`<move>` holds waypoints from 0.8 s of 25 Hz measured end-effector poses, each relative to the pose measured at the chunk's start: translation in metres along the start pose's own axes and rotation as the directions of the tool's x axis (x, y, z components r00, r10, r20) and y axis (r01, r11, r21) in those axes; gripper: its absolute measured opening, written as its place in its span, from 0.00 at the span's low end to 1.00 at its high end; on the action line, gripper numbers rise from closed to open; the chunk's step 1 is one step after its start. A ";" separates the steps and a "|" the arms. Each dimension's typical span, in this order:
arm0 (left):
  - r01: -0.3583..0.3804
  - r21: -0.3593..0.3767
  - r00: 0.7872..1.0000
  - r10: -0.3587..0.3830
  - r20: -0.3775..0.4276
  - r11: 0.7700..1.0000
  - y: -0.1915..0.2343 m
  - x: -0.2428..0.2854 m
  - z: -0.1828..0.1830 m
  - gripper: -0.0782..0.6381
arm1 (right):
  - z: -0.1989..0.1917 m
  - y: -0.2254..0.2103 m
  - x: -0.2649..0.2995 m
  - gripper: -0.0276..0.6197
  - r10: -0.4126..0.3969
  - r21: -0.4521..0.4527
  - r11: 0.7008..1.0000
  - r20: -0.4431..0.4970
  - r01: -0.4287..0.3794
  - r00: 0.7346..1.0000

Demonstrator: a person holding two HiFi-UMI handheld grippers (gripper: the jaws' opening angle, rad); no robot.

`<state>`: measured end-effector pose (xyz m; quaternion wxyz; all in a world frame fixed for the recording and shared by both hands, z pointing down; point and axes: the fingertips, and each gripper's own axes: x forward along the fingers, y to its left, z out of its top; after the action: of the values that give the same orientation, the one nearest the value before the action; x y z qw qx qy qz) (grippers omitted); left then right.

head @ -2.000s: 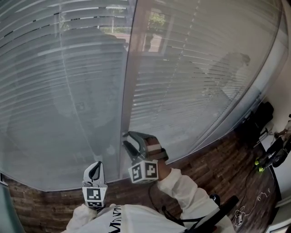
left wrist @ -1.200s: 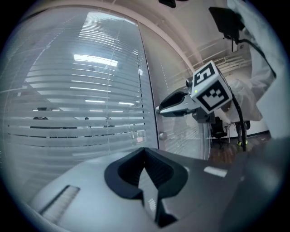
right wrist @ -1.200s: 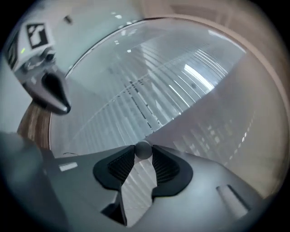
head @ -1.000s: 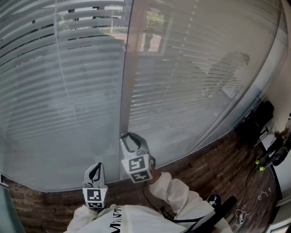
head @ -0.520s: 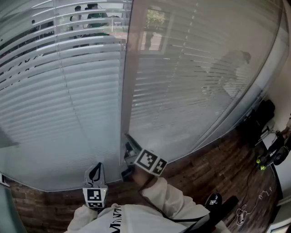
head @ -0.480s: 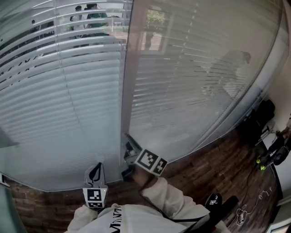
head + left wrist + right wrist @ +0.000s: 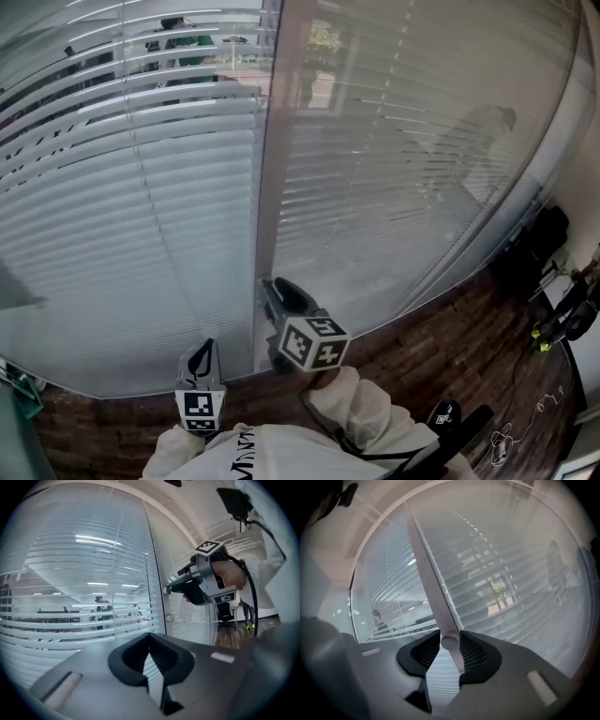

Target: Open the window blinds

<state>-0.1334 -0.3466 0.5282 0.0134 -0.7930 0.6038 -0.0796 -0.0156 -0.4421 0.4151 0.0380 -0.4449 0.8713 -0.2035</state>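
Note:
Two slatted blinds hang behind glass on either side of a pale upright post [image 7: 269, 141]. The left blind [image 7: 131, 187] has its slats tilted partly apart, so people and lights show through; the right blind [image 7: 412, 159] looks flatter. My right gripper [image 7: 269, 287] is at the post, low down, shut on a small round white knob [image 7: 449, 642]; its jaws have just been closing with the knob pressed between the pads. The left gripper view shows that gripper [image 7: 169, 588] from the side. My left gripper [image 7: 201, 350] hangs below the left blind, shut and holding nothing.
A second small round knob [image 7: 168, 618] sits lower on the post. Dark wood floor [image 7: 441, 337] runs along the glass to the right, with a black bag [image 7: 536, 242] against the wall, loose cables [image 7: 520, 422] and a dark chair part [image 7: 455, 433].
My right gripper has rolled on the knob, its marker cube turning. The left blind's slats have tilted further apart, showing more through them. The left gripper has stayed put.

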 end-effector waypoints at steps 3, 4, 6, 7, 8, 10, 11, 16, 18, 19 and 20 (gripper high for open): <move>0.003 0.003 1.000 -0.003 0.003 1.000 0.000 0.000 0.001 0.11 | 0.003 0.004 -0.001 0.27 -0.004 -0.204 0.979 -0.039 -0.004 0.999; 0.003 0.005 1.000 -0.004 0.005 1.000 0.000 0.001 0.001 0.11 | 0.001 0.006 0.000 0.28 -0.008 -0.286 0.958 -0.057 -0.008 0.998; 0.003 0.004 1.000 -0.003 0.006 1.000 -0.001 0.001 -0.004 0.11 | -0.006 0.011 0.000 0.29 -0.022 -0.461 0.887 -0.090 -0.022 0.996; 0.003 0.003 1.000 -0.003 0.007 1.000 -0.002 0.000 -0.008 0.11 | -0.011 0.014 0.000 0.30 -0.030 -0.541 0.840 -0.101 -0.030 0.994; 0.003 0.001 1.000 -0.003 0.007 1.000 -0.003 -0.001 -0.011 0.11 | -0.016 0.016 -0.001 0.30 -0.040 -0.614 0.788 -0.108 -0.035 0.993; 0.003 0.001 1.000 -0.003 0.008 1.000 -0.004 -0.003 -0.014 0.11 | -0.022 0.019 -0.002 0.33 -0.072 -0.741 0.670 -0.112 -0.035 0.991; 0.004 0.001 1.000 -0.004 0.008 1.000 -0.004 -0.003 -0.013 0.11 | -0.024 0.019 -0.001 0.33 -0.095 -0.797 0.603 -0.110 -0.031 0.989; 0.007 -0.001 1.000 -0.007 0.007 1.000 -0.005 -0.004 -0.010 0.11 | -0.031 0.019 0.005 0.33 -0.212 -0.976 0.217 -0.053 -0.006 0.976; 0.007 -0.002 1.000 -0.007 0.007 1.000 -0.005 -0.004 -0.010 0.11 | -0.033 0.016 0.008 0.32 -0.251 -0.997 0.067 0.004 0.022 0.968; 0.006 -0.001 1.000 -0.006 0.007 1.000 -0.004 -0.003 -0.008 0.11 | -0.033 0.015 0.010 0.30 -0.264 -0.999 0.009 0.031 0.035 0.964; 0.005 -0.001 1.000 -0.005 0.007 1.000 -0.003 -0.003 -0.007 0.11 | -0.033 0.015 0.011 0.29 -0.272 -0.999 -0.027 0.051 0.045 0.961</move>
<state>-0.1320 -0.3421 0.5357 0.0150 -0.7948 0.6018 -0.0765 -0.0415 -0.4325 0.4407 -0.3814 -0.4184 0.7000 0.4353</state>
